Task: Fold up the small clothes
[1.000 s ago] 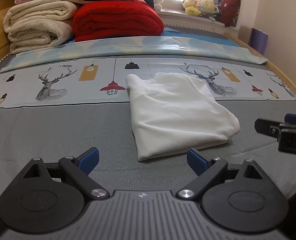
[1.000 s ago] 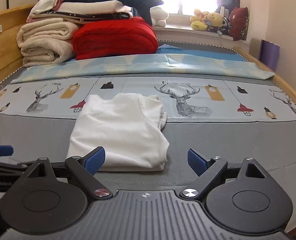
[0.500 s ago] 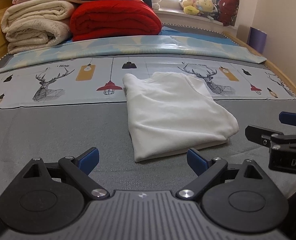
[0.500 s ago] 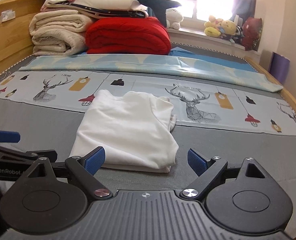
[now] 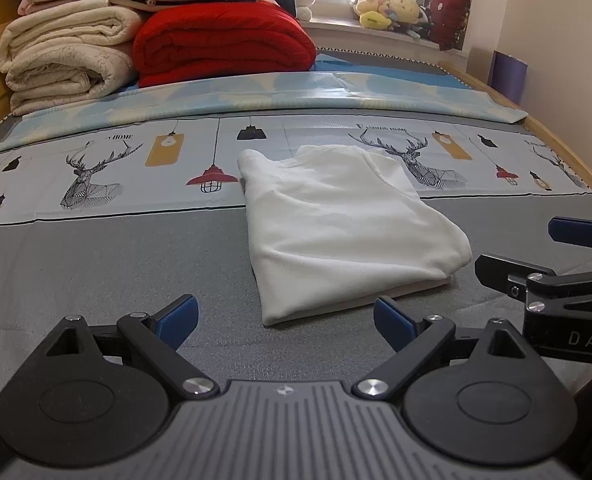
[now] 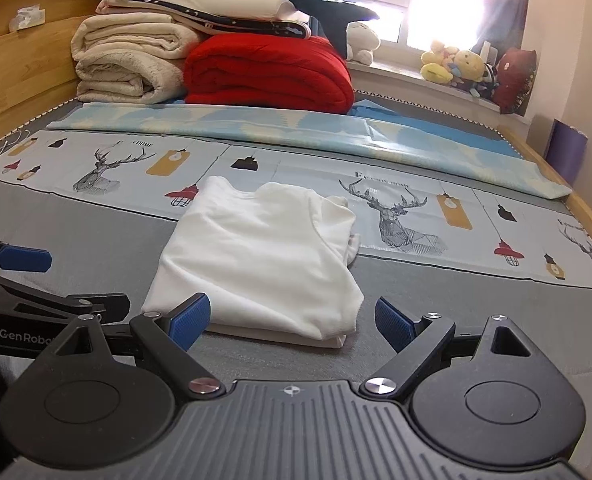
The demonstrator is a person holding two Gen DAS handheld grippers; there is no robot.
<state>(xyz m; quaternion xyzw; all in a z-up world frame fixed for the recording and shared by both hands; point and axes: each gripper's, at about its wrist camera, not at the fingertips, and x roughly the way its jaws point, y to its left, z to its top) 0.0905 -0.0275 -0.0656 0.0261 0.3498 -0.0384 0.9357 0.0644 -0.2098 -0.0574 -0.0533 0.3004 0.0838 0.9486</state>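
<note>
On the grey bed cover (image 5: 95,264), near edge, centre: folded white garment (image 5: 344,232), far end overlapping the printed strip (image 5: 95,176). Stacked in layers; lower layers showing along the near edge, a loose bit of fabric poking out at the far right corner.

Left gripper (image 5: 285,316): jaws apart, empty, just short of the near edge. Right gripper (image 6: 291,318): jaws apart, empty, left pad (image 6: 187,320) in front of the near left corner of the garment; contact not determinable.

Judged state: fold largely complete.

Risks:
- Snagging the top layer with an open pad on any forward push; result, fold opened.
- Gripping one layer only; result, stack sheared, edges misaligned.
- Collision between grippers, close together at the near edge.
- Dragging across the cover; result, loose far right fabric pulled out further.

Far off, clear of the work: blankets (image 6: 267,72), plush toys (image 6: 456,64).
</note>
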